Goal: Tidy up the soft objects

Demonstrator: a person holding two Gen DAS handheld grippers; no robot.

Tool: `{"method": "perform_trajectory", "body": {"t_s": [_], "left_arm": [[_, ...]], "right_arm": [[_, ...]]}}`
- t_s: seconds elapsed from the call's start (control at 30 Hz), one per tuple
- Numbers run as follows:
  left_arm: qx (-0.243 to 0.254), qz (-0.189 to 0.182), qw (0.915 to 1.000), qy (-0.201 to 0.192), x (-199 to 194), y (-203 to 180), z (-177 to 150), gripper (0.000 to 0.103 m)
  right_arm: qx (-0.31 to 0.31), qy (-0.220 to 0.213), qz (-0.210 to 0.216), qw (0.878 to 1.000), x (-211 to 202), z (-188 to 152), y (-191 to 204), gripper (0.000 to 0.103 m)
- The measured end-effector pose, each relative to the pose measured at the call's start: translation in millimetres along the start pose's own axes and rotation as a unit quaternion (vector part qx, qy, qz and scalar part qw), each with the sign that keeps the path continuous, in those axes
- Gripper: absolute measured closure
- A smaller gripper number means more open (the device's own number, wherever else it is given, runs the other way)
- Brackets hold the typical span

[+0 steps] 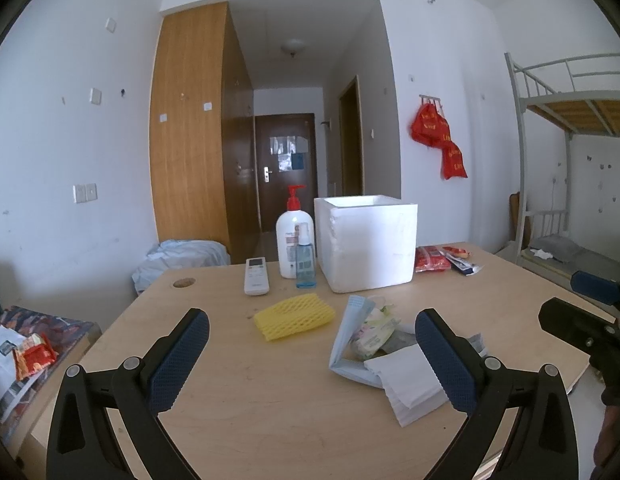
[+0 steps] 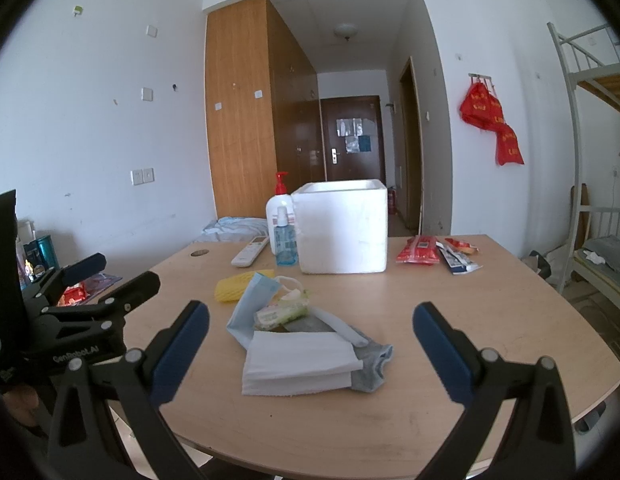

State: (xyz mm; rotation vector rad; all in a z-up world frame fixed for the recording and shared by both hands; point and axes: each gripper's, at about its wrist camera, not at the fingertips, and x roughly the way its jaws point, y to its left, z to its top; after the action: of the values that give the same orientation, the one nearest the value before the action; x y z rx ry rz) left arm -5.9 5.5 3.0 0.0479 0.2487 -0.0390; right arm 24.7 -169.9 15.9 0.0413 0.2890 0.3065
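Observation:
A pile of soft things lies mid-table: a folded white tissue stack, a blue face mask, a green wet-wipe pack and a grey sock. A yellow foam net lies left of the pile. A white foam box stands open behind. My left gripper is open and empty above the table's near edge. My right gripper is open and empty, its jaws to either side of the tissue stack.
A pump bottle, a small blue spray bottle and a white remote stand left of the box. Red snack packets lie to its right. The wooden table ends close ahead. A bunk bed stands right.

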Motion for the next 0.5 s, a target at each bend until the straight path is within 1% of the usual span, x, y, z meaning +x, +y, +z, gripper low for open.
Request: {"method": "perform_trajectory", "body": {"t_s": [0.3,0.5], "left_arm": [[-0.003,0.001,1.0,0.002,3,1,0,0.0],[-0.004,0.005,0.9999,0.011,13,5,2,0.0]], "right_arm": [[0.002,0.006,0.0,1.0,2,-1,0,0.0],[0.004,0.018,0.005,1.0,17,5,-4,0.0]]}}
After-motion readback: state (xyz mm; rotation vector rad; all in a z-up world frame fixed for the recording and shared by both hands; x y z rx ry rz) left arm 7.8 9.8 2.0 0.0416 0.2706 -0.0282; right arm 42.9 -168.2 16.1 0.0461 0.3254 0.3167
